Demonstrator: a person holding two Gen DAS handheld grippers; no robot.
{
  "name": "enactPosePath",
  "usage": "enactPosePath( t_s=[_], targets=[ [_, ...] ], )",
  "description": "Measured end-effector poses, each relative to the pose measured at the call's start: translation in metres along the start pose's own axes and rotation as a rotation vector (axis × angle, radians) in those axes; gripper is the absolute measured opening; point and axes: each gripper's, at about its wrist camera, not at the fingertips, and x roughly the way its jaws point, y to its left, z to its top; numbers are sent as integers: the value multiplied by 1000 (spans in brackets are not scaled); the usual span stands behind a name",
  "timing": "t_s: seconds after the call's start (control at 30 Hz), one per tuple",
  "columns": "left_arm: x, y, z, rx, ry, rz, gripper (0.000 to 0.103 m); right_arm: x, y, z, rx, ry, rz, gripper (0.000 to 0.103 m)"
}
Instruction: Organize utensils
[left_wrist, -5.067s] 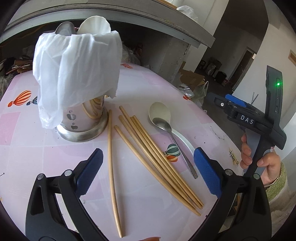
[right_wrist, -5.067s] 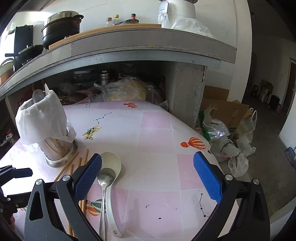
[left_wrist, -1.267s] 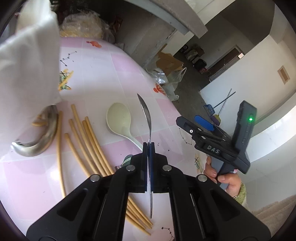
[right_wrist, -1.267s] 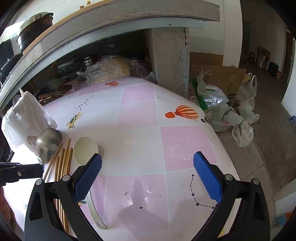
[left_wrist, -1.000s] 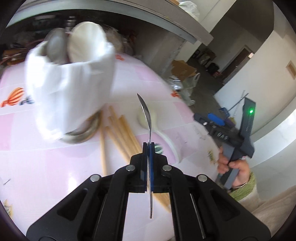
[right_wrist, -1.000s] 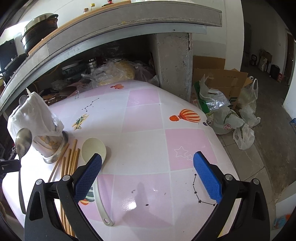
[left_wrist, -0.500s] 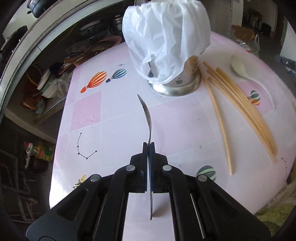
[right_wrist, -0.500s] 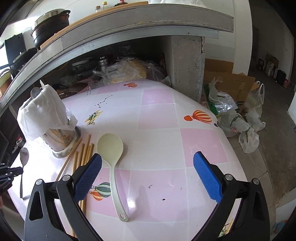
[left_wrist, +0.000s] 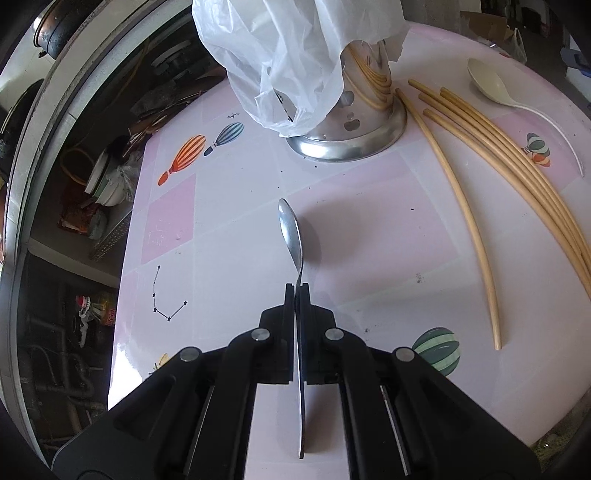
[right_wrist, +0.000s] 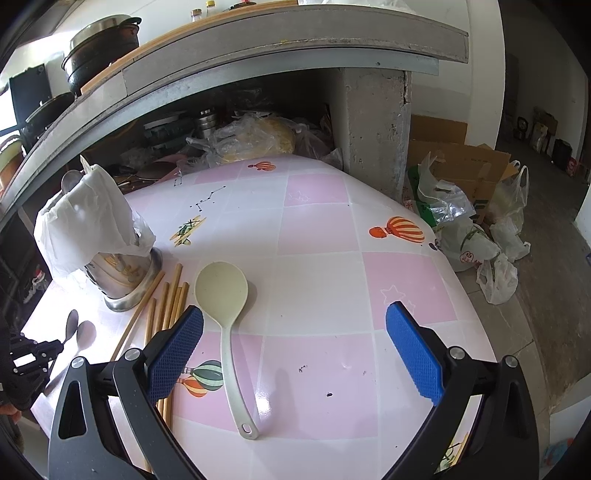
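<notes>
No words, brand names or numbers can be read in either view. The table covering (right_wrist: 317, 229) carries only pictures: striped hot-air balloons (left_wrist: 183, 158), a small plane (right_wrist: 188, 227) and dotted star-line figures (left_wrist: 168, 295) (drawings, not writing). Far to the left in the left wrist view, small packets (left_wrist: 107, 314) down in the dark beside the table show print too small and blurred to make out. A plastic bag (right_wrist: 467, 254) on the floor to the right bears a printed mark that cannot be read either.
</notes>
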Motion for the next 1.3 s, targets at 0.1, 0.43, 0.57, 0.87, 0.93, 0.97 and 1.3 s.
enactPosePath(
  t_s=[0.1,0.43,0.57,0.87,0.93,0.97,1.3],
  targets=[
    [-1,1,-2,-42,2,-56,2,2,0,0,0,3,4,96],
    [-14,1,-5,-96,-38,-175,3,4,0,-1,4,6,14,96],
    [-14,-2,-1,-67,-65,-155,15,4,1,-1,2,9,15,96],
    [6,16,15,-134,-84,-250,33,9,1,-2,8,27,25,96],
    [12,23,19,-145,-81,-269,34,10,1,-2,8,30,26,96],
    [15,27,21,-159,-78,-289,34,11,0,-2,8,32,26,96],
    [36,33,37,-72,-46,-343,34,19,0,-1,9,49,27,96]
  ],
)
